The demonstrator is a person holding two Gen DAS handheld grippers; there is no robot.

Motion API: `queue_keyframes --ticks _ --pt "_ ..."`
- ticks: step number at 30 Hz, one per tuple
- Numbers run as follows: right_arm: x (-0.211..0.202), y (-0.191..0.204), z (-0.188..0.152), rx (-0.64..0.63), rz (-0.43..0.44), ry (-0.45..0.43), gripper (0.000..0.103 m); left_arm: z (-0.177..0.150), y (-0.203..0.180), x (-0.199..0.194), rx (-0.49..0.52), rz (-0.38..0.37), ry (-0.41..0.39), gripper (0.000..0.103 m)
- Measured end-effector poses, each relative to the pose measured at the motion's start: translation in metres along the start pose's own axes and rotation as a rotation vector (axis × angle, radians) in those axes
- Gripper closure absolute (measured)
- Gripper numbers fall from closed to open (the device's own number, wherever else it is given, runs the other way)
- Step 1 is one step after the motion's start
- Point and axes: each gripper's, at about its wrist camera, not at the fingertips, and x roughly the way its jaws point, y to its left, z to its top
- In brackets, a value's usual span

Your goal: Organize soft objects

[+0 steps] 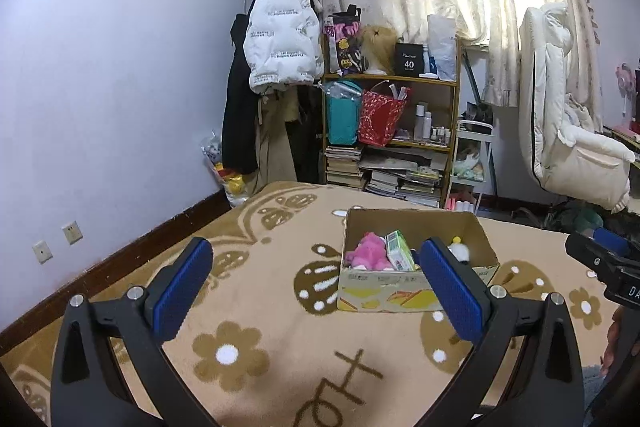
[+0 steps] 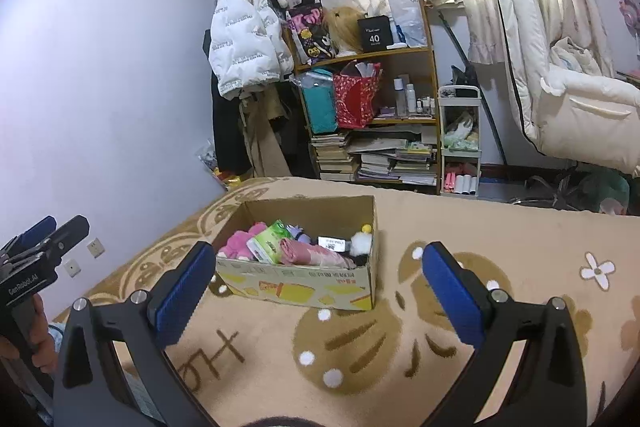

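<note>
An open cardboard box (image 1: 404, 291) (image 2: 304, 285) stands on the beige patterned blanket (image 1: 272, 307) (image 2: 400, 327). Inside lie a pink plush toy (image 1: 370, 251) (image 2: 240, 243), a green tissue pack (image 1: 400, 251) (image 2: 270, 241), a pink folded cloth (image 2: 312, 253), a small purple item (image 2: 300, 233), a dark packet with a white label (image 2: 332, 243) and a white plush with a yellow pom (image 1: 460, 250) (image 2: 362, 241). My left gripper (image 1: 316, 285) is open and empty, held above the blanket in front of the box. My right gripper (image 2: 320, 289) is open and empty, also in front of the box.
A shelf (image 1: 392, 131) (image 2: 372, 107) with bags, bottles and stacked books stands beyond the bed. Coats (image 1: 280, 39) (image 2: 244, 39) hang at its left. A white padded chair (image 1: 568, 131) (image 2: 560, 87) is at the right. The wall (image 1: 100, 107) runs along the bed's left side.
</note>
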Motion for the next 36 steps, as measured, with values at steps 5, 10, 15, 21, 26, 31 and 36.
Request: queue_keyframes --ticks 5,10,15,21,26,31,36 --pt "0.004 0.0 -0.004 -0.021 -0.014 0.008 0.0 -0.008 -0.004 0.009 0.024 -0.003 0.025 0.001" --pt "0.01 -0.002 -0.013 -0.032 -0.031 0.03 0.0 -0.019 -0.008 0.017 0.041 -0.012 0.057 0.001" --pt "0.011 -0.007 -0.015 -0.019 -0.037 0.04 0.0 -0.022 -0.011 0.019 0.061 -0.017 0.064 0.001" --pt "0.013 -0.011 -0.019 -0.01 -0.038 0.058 0.0 -0.026 -0.014 0.023 0.07 -0.007 0.087 0.001" --pt "0.015 -0.013 -0.02 -0.009 -0.04 0.073 0.0 -0.027 -0.013 0.025 0.068 -0.006 0.094 0.001" --pt "0.017 -0.015 -0.022 -0.008 -0.042 0.084 0.0 -0.029 -0.013 0.028 0.066 -0.004 0.105 0.001" --pt "0.018 -0.015 -0.022 -0.009 -0.042 0.085 0.0 -0.03 -0.015 0.028 0.075 -0.003 0.11 0.001"
